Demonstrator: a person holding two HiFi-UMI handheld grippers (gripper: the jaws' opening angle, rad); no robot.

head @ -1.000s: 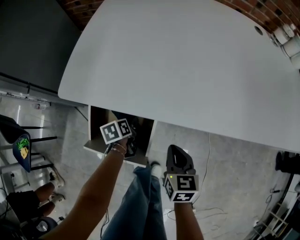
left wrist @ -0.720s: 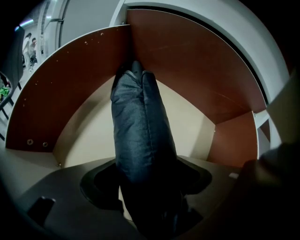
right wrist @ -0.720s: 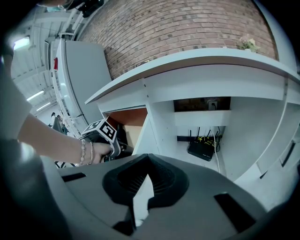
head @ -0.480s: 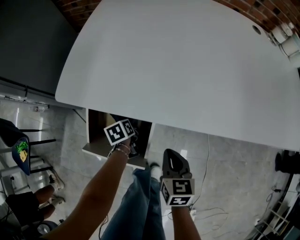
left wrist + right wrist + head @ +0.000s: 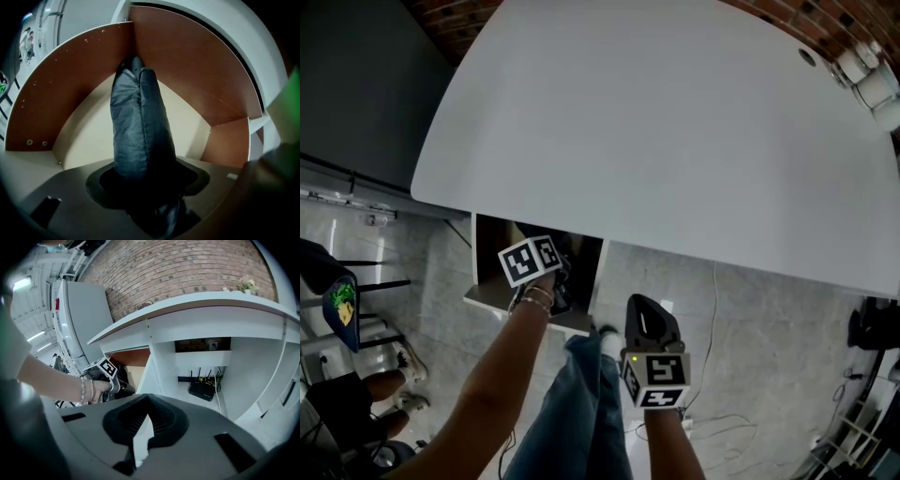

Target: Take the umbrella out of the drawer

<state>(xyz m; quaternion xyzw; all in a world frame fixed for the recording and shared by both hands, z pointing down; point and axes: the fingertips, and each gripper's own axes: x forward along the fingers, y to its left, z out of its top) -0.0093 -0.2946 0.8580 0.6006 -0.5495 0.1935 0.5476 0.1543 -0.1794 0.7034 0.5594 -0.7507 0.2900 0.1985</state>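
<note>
The umbrella (image 5: pixel 138 126), folded in a dark sleeve, lies lengthwise on the floor of the open drawer (image 5: pixel 70 89), its far end in the back corner. My left gripper (image 5: pixel 147 187) reaches down into the drawer (image 5: pixel 487 300) with the umbrella's near end between its jaws. The jaws have just been closing, and dark gaps still show on both sides of the sleeve. In the head view the left gripper (image 5: pixel 551 279) hides most of the umbrella. My right gripper (image 5: pixel 645 317) hangs shut and empty over the floor, right of the drawer; only a thin slit shows in the right gripper (image 5: pixel 140 437).
The white table (image 5: pixel 675 122) overhangs the drawer's back. The person's jeans leg (image 5: pixel 572 412) stands between the two grippers. A router with cables (image 5: pixel 204 389) sits under the desk. A chair (image 5: pixel 337 300) stands far left and cables (image 5: pixel 712 427) lie on the floor.
</note>
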